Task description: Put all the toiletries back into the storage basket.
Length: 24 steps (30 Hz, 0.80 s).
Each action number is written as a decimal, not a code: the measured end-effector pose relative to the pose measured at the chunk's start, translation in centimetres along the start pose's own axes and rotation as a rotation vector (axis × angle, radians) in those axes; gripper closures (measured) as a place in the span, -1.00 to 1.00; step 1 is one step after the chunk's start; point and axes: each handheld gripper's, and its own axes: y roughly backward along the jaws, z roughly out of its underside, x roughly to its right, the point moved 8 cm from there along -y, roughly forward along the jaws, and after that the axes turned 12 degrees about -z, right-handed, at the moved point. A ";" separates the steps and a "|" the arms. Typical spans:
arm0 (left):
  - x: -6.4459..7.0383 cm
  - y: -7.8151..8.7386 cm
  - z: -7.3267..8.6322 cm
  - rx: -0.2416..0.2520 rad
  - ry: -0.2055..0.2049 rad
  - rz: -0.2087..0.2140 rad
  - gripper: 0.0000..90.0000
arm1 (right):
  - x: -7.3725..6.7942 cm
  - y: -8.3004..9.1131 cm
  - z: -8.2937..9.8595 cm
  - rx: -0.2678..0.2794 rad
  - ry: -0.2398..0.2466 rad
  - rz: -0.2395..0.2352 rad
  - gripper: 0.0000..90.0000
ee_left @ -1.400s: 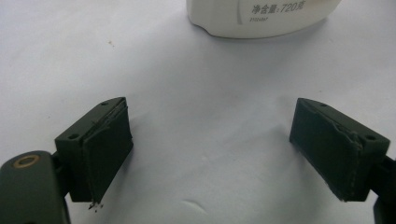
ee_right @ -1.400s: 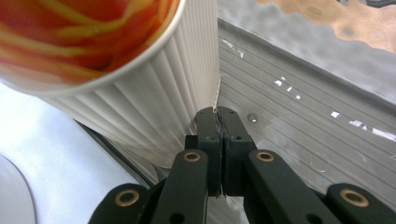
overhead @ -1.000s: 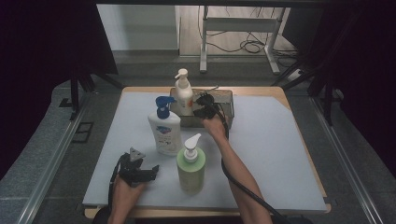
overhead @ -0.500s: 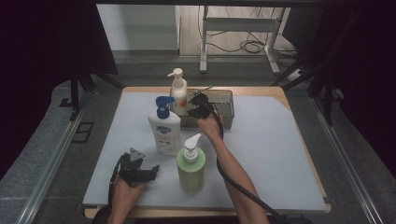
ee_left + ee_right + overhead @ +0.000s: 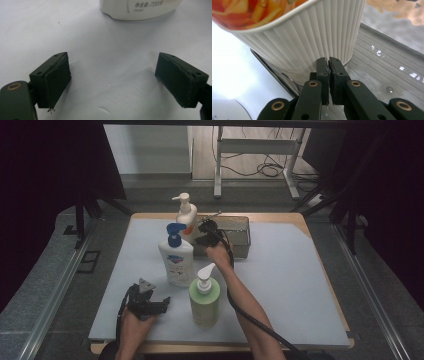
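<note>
A white ribbed pump bottle with an orange label stands tilted at the left end of a metal basket. My right gripper is shut, its tips right against the bottle's lower wall; I cannot tell whether they pinch any part of it. In the right gripper view the bottle's base hangs over the basket's dark rim. My left gripper rests open on the white table near the front left, with nothing between its jaws.
A white bottle with a blue pump stands mid-table, just ahead of the left gripper. A green pump bottle stands near the front, between my two forearms. The grey mat is bare on the right.
The right gripper and the white ribbed bottle have shifted left together, toward the basket's left end. The left gripper has stayed put.
</note>
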 end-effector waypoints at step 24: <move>0.0 0.0 0.0 0.000 0.001 0.000 -0.73 | 0.2 -0.3 -1.5 0.009 -0.062 0.010 0.98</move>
